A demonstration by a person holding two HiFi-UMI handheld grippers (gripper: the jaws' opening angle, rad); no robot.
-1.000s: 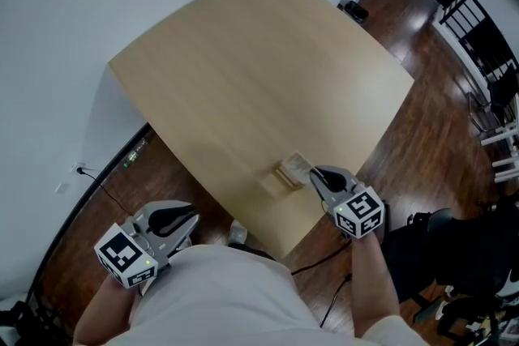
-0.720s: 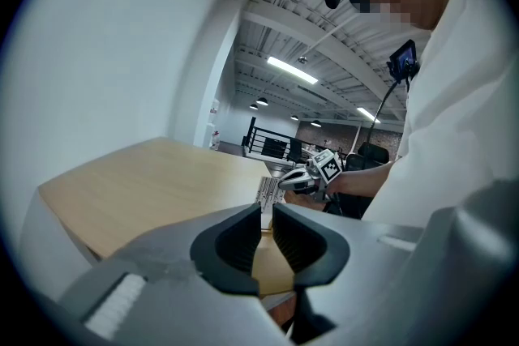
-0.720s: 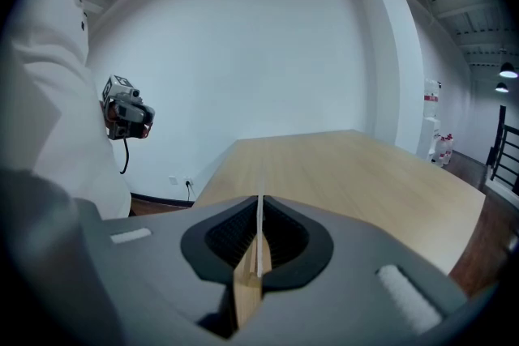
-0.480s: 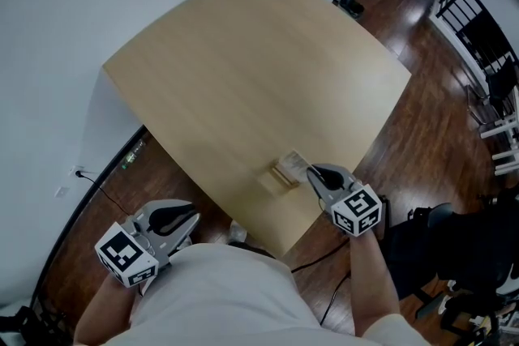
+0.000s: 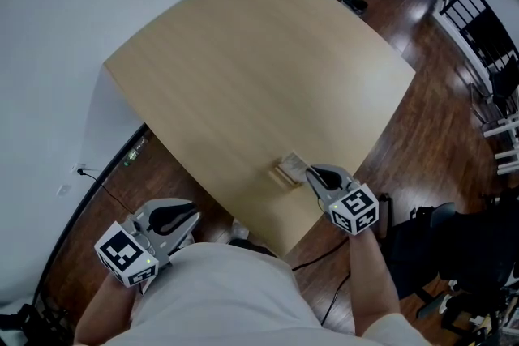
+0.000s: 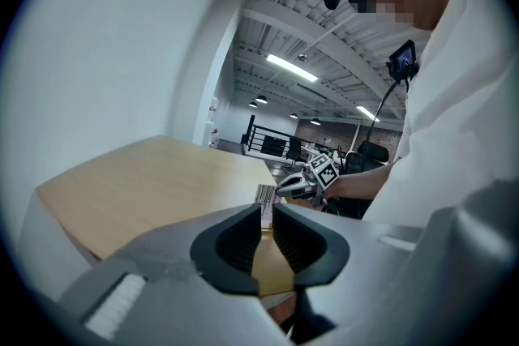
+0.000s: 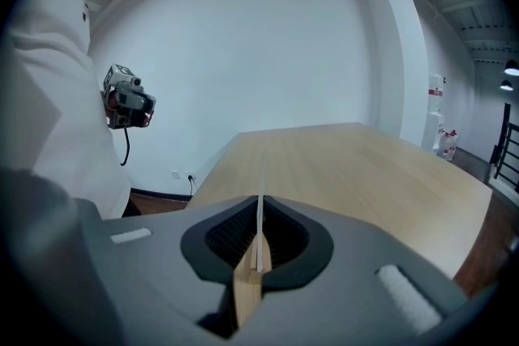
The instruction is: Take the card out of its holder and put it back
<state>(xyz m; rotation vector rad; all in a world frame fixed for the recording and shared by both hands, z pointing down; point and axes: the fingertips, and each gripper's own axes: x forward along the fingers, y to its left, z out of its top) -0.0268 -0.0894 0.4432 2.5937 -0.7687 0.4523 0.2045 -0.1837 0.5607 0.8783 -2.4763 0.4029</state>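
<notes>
A small wooden card holder [image 5: 281, 177] sits near the front edge of the light wood table [image 5: 259, 53], with a pale card [image 5: 294, 165] standing in it. My right gripper [image 5: 310, 174] reaches the card from the right. In the right gripper view it is shut on the card [image 7: 259, 202], which shows edge-on between the pads, with the holder [image 7: 246, 294] just below. My left gripper [image 5: 191, 219] hangs off the table at the lower left, beside the person's body. Its jaws [image 6: 266, 235] stand a narrow gap apart with nothing between them.
From the left gripper view the card [image 6: 265, 194] and the right gripper [image 6: 293, 185] show far off at the table's near corner. Dark wood floor surrounds the table. A white wall runs behind it, and black chairs [image 5: 486, 36] stand far right.
My right gripper has edged slightly left towards the holder, still shut on the card. The left gripper has not moved.
</notes>
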